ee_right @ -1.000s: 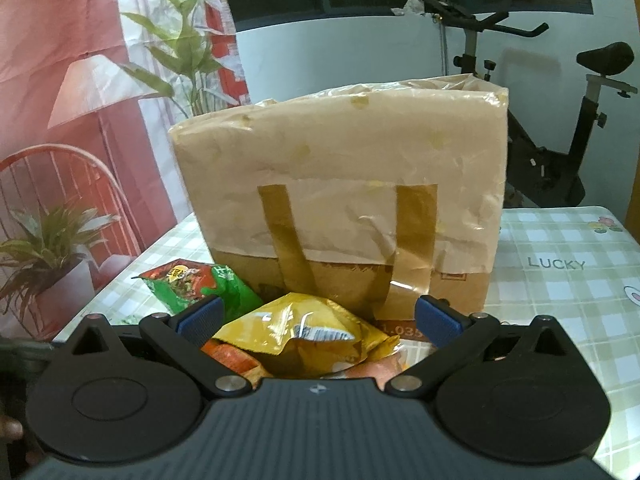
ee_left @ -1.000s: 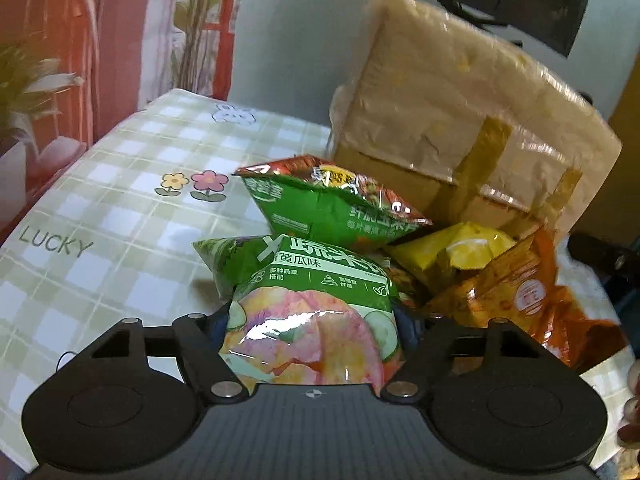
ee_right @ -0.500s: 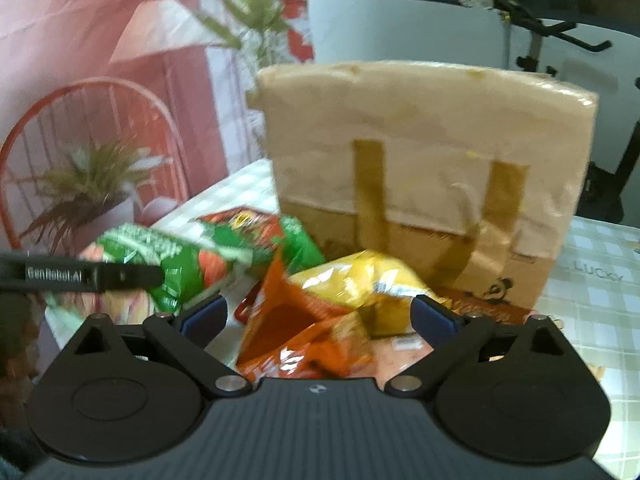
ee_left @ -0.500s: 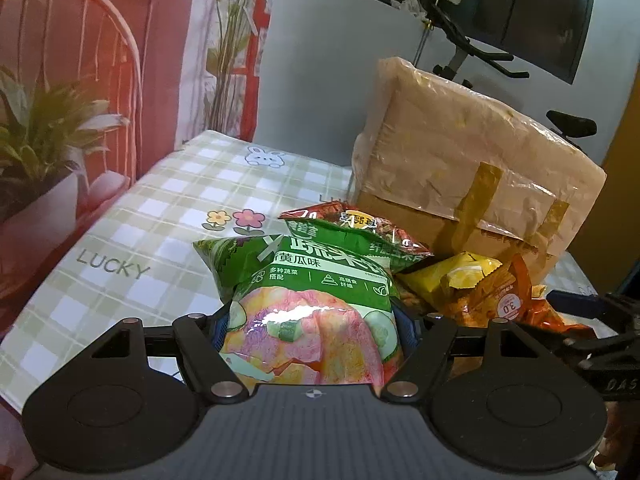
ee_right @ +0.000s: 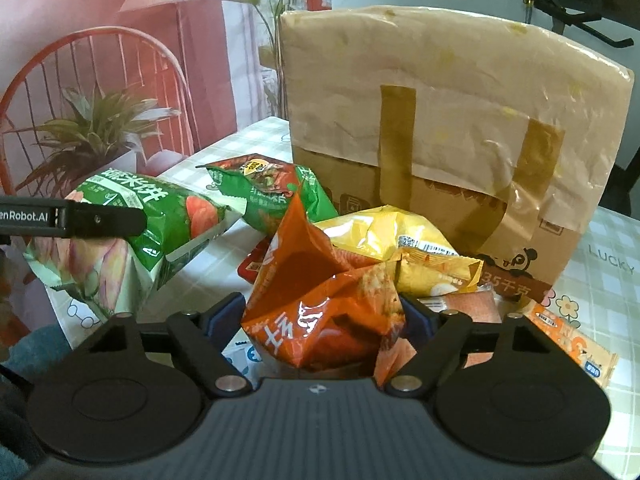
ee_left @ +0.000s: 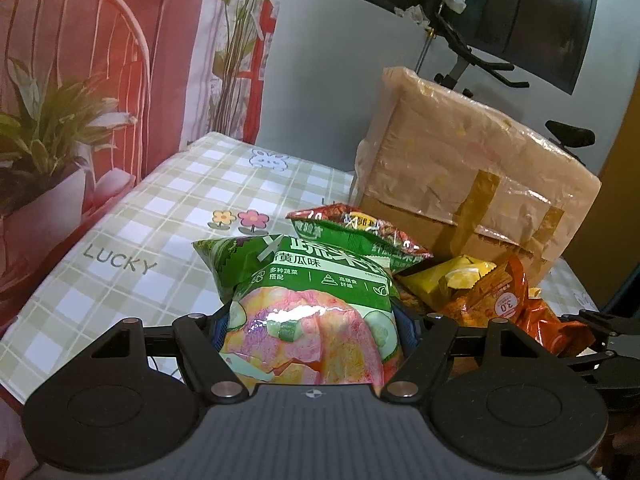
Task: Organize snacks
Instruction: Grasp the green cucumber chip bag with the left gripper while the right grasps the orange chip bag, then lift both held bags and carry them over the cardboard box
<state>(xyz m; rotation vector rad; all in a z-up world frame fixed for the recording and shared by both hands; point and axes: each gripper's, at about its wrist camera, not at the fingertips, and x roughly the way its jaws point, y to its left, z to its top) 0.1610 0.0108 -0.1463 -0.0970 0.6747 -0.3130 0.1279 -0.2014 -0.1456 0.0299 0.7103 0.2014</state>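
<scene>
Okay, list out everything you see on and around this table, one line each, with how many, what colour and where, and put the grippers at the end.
cucumber rice-cracker bag: 1, green and pink, between the left gripper's fingers
green snack bag: 1, green and red, lying before the box
yellow snack bag: 1, yellow, at the foot of the box
orange snack bag: 1, orange, between the right gripper's fingers
orange flat packet: 1, orange, on the table at right
cardboard box: 1, brown, plastic-wrapped and taped, at the back
tablecloth: 1, green-white check
exercise bike: 1, black, behind the box
left gripper: 1, black, shut on the bag
right gripper: 1, black, jaws closing around the orange bag
</scene>
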